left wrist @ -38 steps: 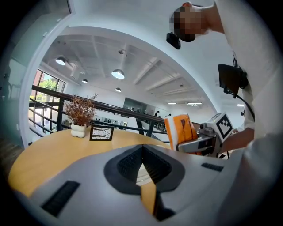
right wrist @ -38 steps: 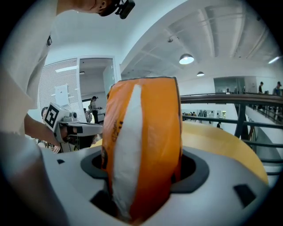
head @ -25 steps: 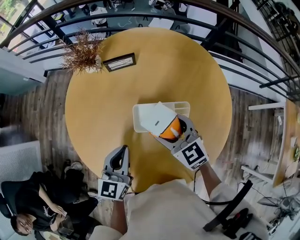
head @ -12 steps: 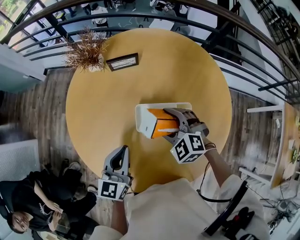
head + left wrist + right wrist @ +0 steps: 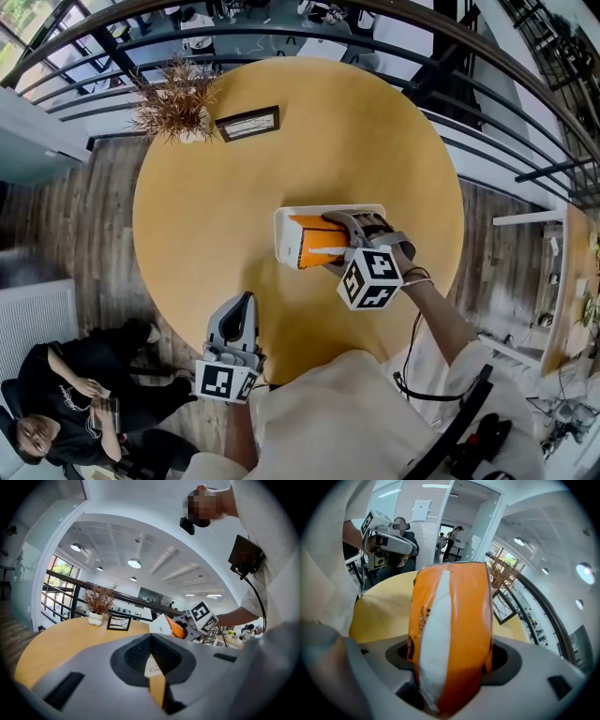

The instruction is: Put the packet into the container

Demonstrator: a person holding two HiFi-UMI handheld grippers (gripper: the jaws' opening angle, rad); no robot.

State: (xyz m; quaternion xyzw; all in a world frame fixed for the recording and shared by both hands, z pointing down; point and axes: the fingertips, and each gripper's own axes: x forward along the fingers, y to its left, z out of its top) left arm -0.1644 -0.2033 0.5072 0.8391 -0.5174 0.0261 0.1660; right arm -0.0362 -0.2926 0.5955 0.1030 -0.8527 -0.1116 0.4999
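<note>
Two jaws of the right gripper [image 5: 332,246] clamp the orange packet [image 5: 309,247], which sits low within the white container's [image 5: 283,234] outline near the tabletop's [image 5: 206,197] middle. The left gripper [image 5: 244,311] is at the near edge, its jaws together and empty. A plant [image 5: 173,103] and a frame [image 5: 247,123] stand at the far-left edge.

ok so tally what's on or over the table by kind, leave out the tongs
packet: 1
container: 1
potted plant: 1
picture frame: 1
total: 4
</note>
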